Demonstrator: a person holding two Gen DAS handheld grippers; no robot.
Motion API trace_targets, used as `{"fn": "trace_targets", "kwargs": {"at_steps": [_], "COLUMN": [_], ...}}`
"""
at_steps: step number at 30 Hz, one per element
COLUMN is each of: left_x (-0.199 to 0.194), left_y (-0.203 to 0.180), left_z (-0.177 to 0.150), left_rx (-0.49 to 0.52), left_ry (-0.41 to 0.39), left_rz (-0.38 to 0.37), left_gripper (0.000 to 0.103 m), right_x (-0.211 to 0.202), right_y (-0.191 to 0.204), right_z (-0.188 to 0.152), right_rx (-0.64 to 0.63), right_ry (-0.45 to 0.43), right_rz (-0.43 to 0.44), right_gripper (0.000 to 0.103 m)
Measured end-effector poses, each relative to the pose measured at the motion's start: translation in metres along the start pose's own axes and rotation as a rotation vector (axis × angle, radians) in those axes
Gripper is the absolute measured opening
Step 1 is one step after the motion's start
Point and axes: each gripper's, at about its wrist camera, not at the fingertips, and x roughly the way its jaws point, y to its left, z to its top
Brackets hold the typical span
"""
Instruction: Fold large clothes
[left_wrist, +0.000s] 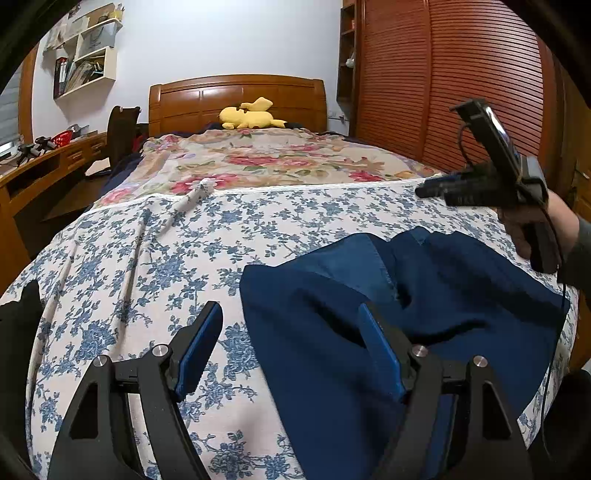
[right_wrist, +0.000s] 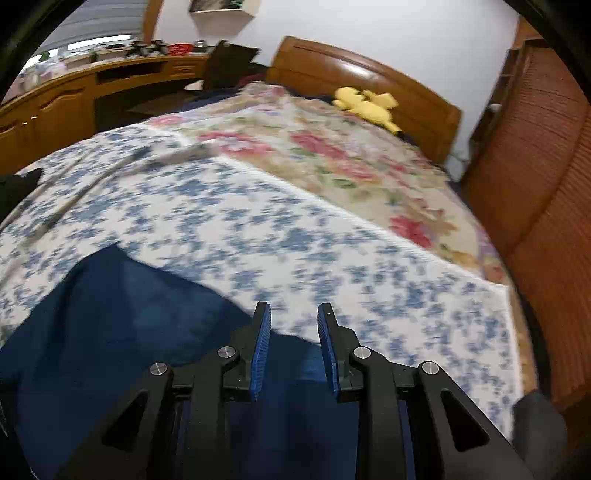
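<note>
The blue garment (left_wrist: 369, 295) lies rumpled on the blue-flowered sheet (left_wrist: 147, 258) near the foot of the bed, at about five o'clock in the left wrist view and seven o'clock in the right wrist view. The left gripper (left_wrist: 291, 325) hangs low over the garment's left edge with its jaws spread wide and nothing between them; one finger is over bare sheet, the other over cloth. The right gripper (right_wrist: 293, 321) is raised above the garment's far right side, at three o'clock in the left view. Its jaws stand partly open with a clear gap and grip nothing.

The step in hand looks like taking hold of the cloth to spread or fold it. To do this well, each gripper should come down on a single outer edge or corner, not on a bunched ridge, so that only one layer is pinched. Both should close firmly before lifting, then pull apart evenly to flatten the creases at the middle. The right wrist view is blurred, so the fine lie of the cloth's edge there cannot be told.
</note>
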Motion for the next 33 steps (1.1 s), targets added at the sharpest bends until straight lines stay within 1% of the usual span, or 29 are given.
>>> {"fn": "trace_targets", "kwargs": {"at_steps": [6, 8, 11, 17, 22, 27, 28, 29, 30, 31, 32, 33], "left_x": [-0.001, -0.001, -0.002, -0.003, -0.004, -0.006, -0.006, -0.006, -0.006, -0.006, -0.006, -0.006], "left_y": [0.011, 0.014, 0.016, 0.02, 0.023, 0.022, 0.022, 0.022, 0.022, 0.022, 0.022, 0.022], "left_z": [0.0, -0.001, -0.002, -0.001, -0.002, -0.001, -0.001, -0.001, -0.001, -0.001, -0.001, -0.001], "left_rx": [-0.016, -0.022, -0.024, -0.026, -0.032, -0.034, -0.032, -0.033, -0.033, -0.033, -0.033, -0.034], "left_ry": [-0.002, 0.0, 0.0, -0.002, -0.002, -0.008, -0.008, -0.007, -0.007, -0.006, -0.007, -0.009], "left_rz": [0.019, 0.024, 0.026, 0.028, 0.027, 0.017, 0.017, 0.017, 0.017, 0.017, 0.018, 0.017], "left_gripper": [0.076, 0.076, 0.076, 0.076, 0.076, 0.076, 0.076, 0.076, 0.076, 0.076, 0.076, 0.076], "right_x": [0.025, 0.036, 0.052, 0.071, 0.09, 0.099, 0.098, 0.099, 0.098, 0.092, 0.086, 0.081], "right_y": [0.044, 0.056, 0.063, 0.071, 0.076, 0.077, 0.077, 0.078, 0.079, 0.079, 0.078, 0.073], "right_z": [-0.013, -0.016, -0.016, -0.014, -0.016, -0.015, -0.015, -0.015, -0.015, -0.013, -0.008, -0.002], "right_rx": [-0.011, -0.02, -0.027, -0.032, -0.028, -0.022, -0.019, -0.022, -0.043, -0.071, -0.086, -0.082], "right_ry": [0.045, 0.071, 0.096, 0.139, 0.199, 0.23, 0.234, 0.239, 0.234, 0.205, 0.151, 0.115], "right_rz": [0.167, 0.2, 0.246, 0.321, 0.38, 0.406, 0.421, 0.451, 0.457, 0.409, 0.353, 0.337], "right_gripper": [0.027, 0.027, 0.027, 0.027, 0.027, 0.027, 0.025, 0.016, 0.003, 0.003, 0.003, 0.002]}}
